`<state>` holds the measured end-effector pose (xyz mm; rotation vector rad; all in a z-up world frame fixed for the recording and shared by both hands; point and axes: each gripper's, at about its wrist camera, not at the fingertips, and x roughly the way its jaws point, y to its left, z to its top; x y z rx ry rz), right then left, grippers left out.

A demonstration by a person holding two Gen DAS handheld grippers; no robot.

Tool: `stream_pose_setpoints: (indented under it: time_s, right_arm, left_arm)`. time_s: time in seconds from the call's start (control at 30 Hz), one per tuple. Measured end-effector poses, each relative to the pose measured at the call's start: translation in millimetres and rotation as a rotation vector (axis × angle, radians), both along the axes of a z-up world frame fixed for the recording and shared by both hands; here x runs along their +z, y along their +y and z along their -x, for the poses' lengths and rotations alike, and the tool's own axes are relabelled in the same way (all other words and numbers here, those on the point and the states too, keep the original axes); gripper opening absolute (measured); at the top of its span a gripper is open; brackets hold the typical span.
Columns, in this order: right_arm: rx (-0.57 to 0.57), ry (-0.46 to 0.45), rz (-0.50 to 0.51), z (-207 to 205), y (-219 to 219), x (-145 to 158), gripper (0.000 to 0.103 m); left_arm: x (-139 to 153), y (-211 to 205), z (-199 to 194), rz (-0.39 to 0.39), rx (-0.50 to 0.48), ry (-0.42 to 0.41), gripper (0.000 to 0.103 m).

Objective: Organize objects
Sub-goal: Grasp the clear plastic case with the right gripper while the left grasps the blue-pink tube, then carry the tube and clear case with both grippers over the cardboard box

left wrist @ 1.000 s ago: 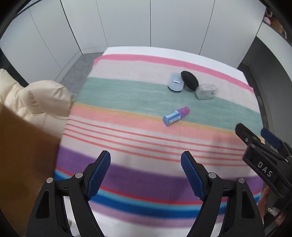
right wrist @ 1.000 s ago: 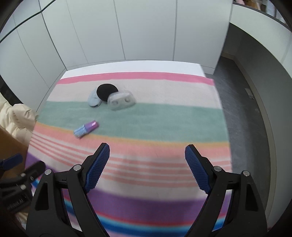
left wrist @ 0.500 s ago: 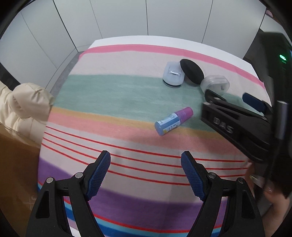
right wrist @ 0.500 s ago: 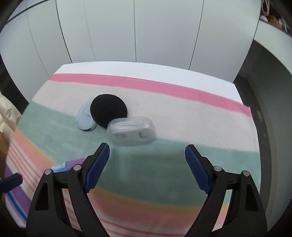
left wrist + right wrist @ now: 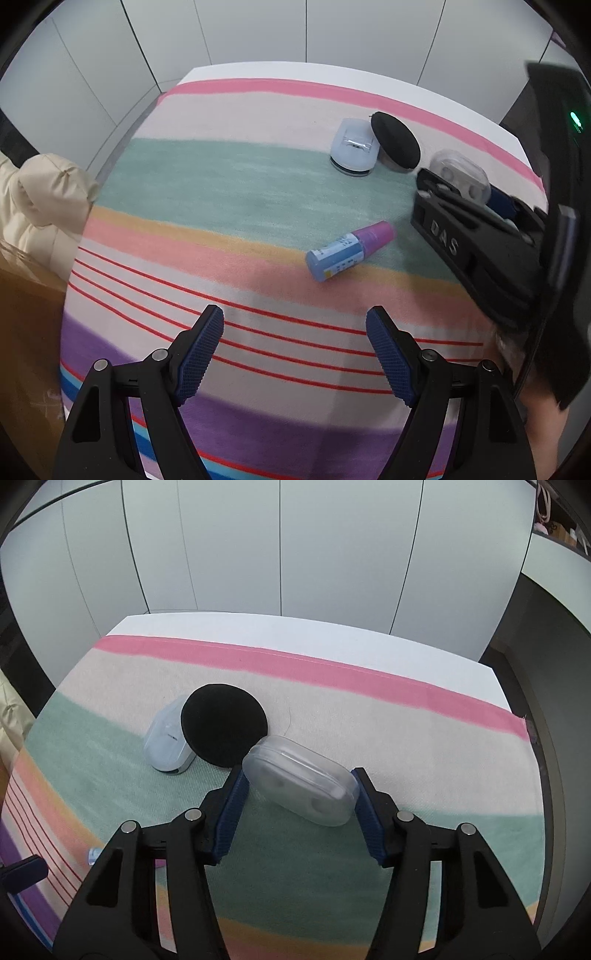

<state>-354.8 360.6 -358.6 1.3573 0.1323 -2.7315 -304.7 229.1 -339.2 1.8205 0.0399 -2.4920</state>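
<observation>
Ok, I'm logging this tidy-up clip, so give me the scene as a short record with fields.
surface: striped blanket
right tongs: just closing, pads on both ends of the clear plastic case
left tongs: open, nothing between them, over the red stripes
black round pad: leans on the pale blue case, touches the clear case
small bottle: lying on its side, pink cap, blue label
</observation>
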Motion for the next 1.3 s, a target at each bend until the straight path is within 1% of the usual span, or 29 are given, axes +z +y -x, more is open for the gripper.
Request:
stream_pose_setpoints:
  time_s: [0.17, 0.27, 0.37, 0.4, 0.53, 0.57, 0.6, 0.63, 0.7, 0.8, 0.97, 1.1, 1.27, 1.3]
  right_arm:
    - [-0.049, 0.012, 0.027, -17.4, 29.5, 8.1, 0.059]
    - [-0.118, 0.027, 0.036, -30.0, 55.3, 15.4, 0.059]
    - [-0.149, 0.025, 0.063, -38.0, 71.9, 18.1, 0.059]
    - [-0.155, 0.024, 0.068, -39.6, 75.6, 18.5, 0.059]
    - [-0.158, 0.018, 0.069, -44.9, 83.0, 19.3, 0.059]
    - [-0.158, 0.017, 0.072, -48.9, 88.6, 21.3, 0.059]
    - [-0.157, 0.015, 0.077, -50.4, 89.9, 21.9, 0.059]
    - [-0.156, 0.014, 0.080, -52.1, 90.4, 22.8, 0.059]
    - [-0.147, 0.013, 0.082, -55.4, 90.0, 25.0, 0.059]
    - [-0.138, 0.011, 0.072, -60.0, 88.6, 28.1, 0.059]
    - [-0.148, -0.006, 0.051, -66.6, 91.5, 36.9, 0.059]
    - [-0.162, -0.024, 0.038, -70.4, 92.7, 44.6, 0.059]
    - [-0.166, -0.032, 0.030, -81.3, 93.6, 60.9, 0.059]
    - [-0.169, -0.035, 0.029, -83.2, 93.2, 63.6, 0.059]
  left_arm:
    - [-0.2, 5.0, 5.3, -0.066, 0.022, 0.000, 0.081]
    - [-2.7, 11.2, 15.9, -0.095, 0.081, -0.011, 0.081]
    - [-8.4, 13.5, 25.6, -0.112, 0.152, -0.041, 0.081]
    - [-9.3, 14.1, 28.0, -0.099, 0.171, -0.042, 0.084]
    - [-12.5, 17.1, 36.7, -0.020, 0.229, -0.026, 0.083]
    - [-12.1, 18.5, 37.0, -0.014, 0.226, -0.020, 0.078]
    - [-9.5, 21.3, 36.2, -0.010, 0.211, -0.001, 0.060]
    - [-5.8, 25.0, 34.7, 0.000, 0.190, 0.020, 0.059]
    - [-6.4, 28.8, 34.1, 0.012, 0.168, 0.011, 0.059]
    - [-3.0, 29.6, 31.4, 0.033, 0.156, 0.034, 0.059]
    - [4.4, 29.0, 28.8, 0.064, 0.128, 0.032, 0.059]
    - [13.2, 17.0, 24.9, 0.074, 0.099, 0.050, 0.059]
    - [36.6, 26.5, 9.4, 0.080, 0.020, 0.065, 0.059]
    - [37.4, 43.0, 3.6, 0.076, 0.007, 0.067, 0.059]
